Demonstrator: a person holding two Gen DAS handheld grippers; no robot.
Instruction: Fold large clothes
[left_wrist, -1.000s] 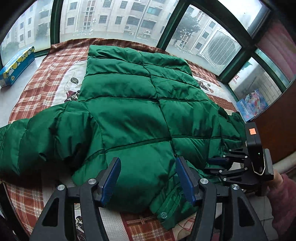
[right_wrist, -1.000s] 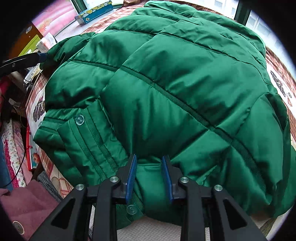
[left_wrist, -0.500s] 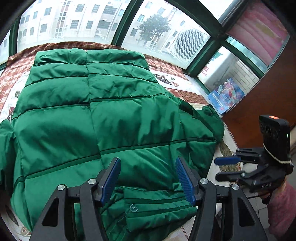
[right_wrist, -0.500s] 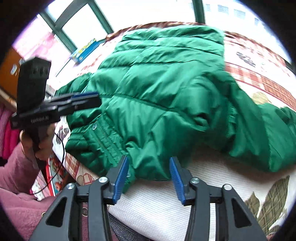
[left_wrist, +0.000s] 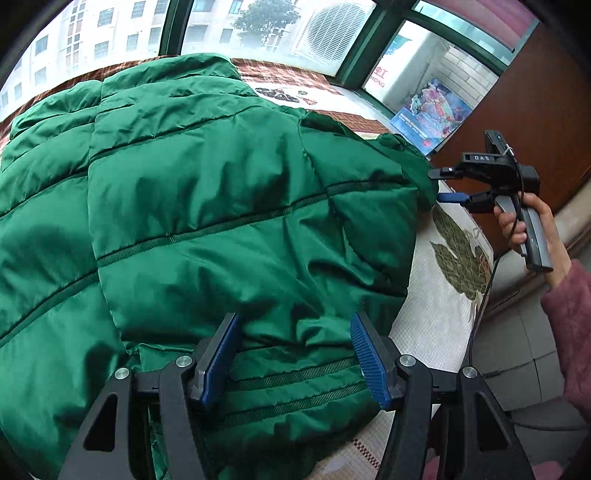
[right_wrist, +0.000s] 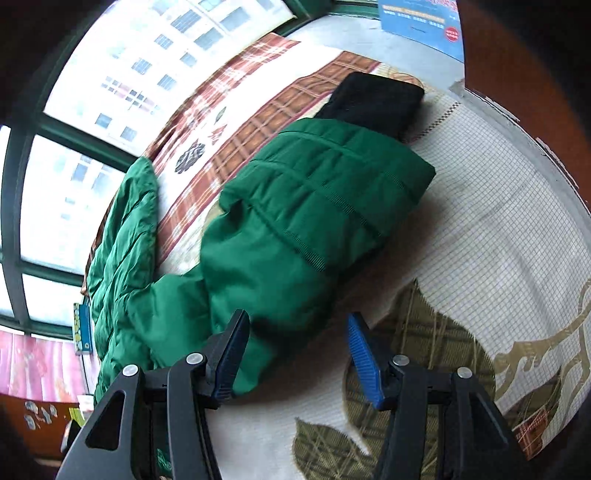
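Your left gripper (left_wrist: 295, 354) has its fingers (left_wrist: 369, 360) about half open, w/ the green jacket (left_wrist: 221, 229) bulging up between them; the pads flank the near hem and aren't pressing it, so nothing is gripped. Your right gripper (right_wrist: 297, 356) also has its fingers (right_wrist: 364, 363) about half open. The sleeve (right_wrist: 295, 236) end lies against the left pad, the right pad is clear over the bedspread (right_wrist: 480, 229), and nothing is clamped. In the left view that gripper sits just beside the jacket's right shoulder, held by your hand (left_wrist: 532, 229) in a pink fuzzy sleeve.

The jacket is quilted, puffy and shiny, w/ ribbed stitch lines across the panels. It lies spread on the bed, collar toward the far windows (left_wrist: 207, 29). The bedspread is white grid weave w/ olive leaf prints and a brown plaid band. A black folded item (right_wrist: 373, 99) lies touching the far end of the sleeve.

Vs a second ago: your right fingers were narrow on a fold of the near hem and have since let go, and that gripper now sits by the sleeve. The left fingers' gap is unchanged, but the gripper has moved in closer over the hem.
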